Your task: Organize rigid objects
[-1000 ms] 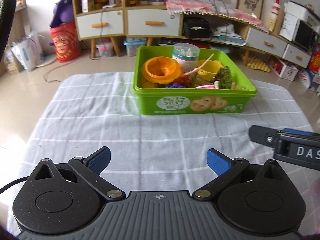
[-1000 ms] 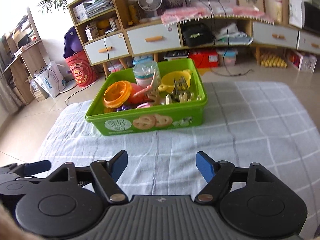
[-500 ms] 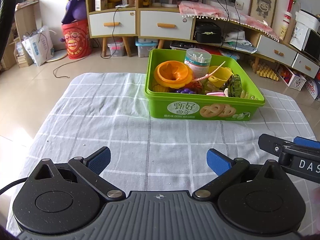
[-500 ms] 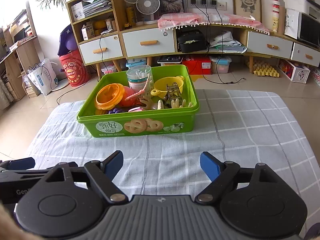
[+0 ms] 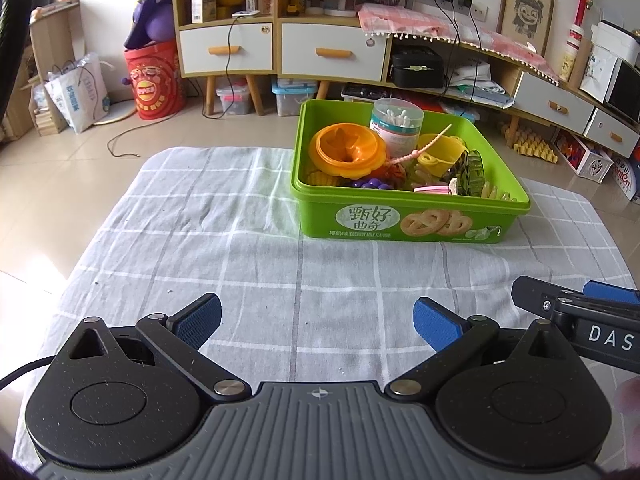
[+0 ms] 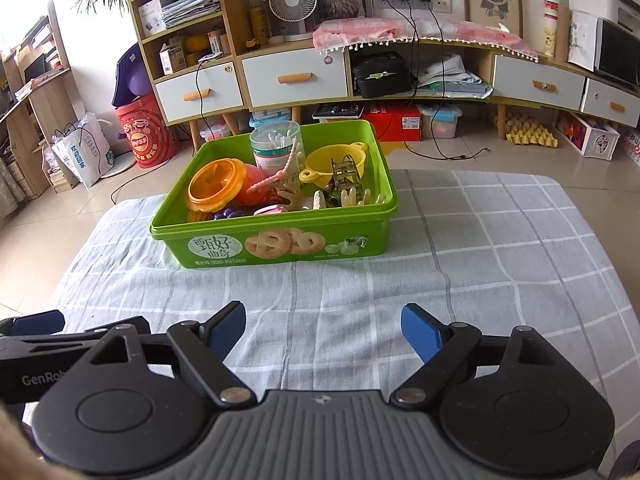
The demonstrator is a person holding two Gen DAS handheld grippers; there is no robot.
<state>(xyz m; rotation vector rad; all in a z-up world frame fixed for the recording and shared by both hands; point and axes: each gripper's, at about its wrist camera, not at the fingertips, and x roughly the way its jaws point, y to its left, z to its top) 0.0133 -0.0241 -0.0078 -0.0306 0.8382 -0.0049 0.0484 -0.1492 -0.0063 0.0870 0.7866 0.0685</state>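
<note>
Landmark: the green rectangular plastic biscuit tub (image 5: 408,216), printed with cookies, stands on the grey-and-white checked cloth (image 5: 224,248) that covers the table.
Task objects: an orange round plastic toy pot (image 5: 347,151), a clear cylindrical jar of cotton swabs (image 5: 395,125), a yellow plastic toy pan (image 6: 335,163), a dark translucent hair claw clip (image 6: 346,172), purple beads and pale comb-like pieces all lie inside the tub; nothing loose is seen on the cloth around it.
Right gripper (image 6: 322,330): its jaws have just been opening; they stand wide apart with only bare cloth between the blue pads, well short of the tub's near wall.
Left gripper (image 5: 316,322): released, jaws spread, empty, likewise on the near side of the tub.
Meaning for the task: with every object in the tub and both grippers empty, the sorting appears complete, or a fresh reach into the tub is being prepared; which one cannot be told.
Change from earlier frames: the tub lies lower and closer to mid-frame than a second ago, its contents keep the same arrangement, and the right gripper's pads stand farther apart.
</note>
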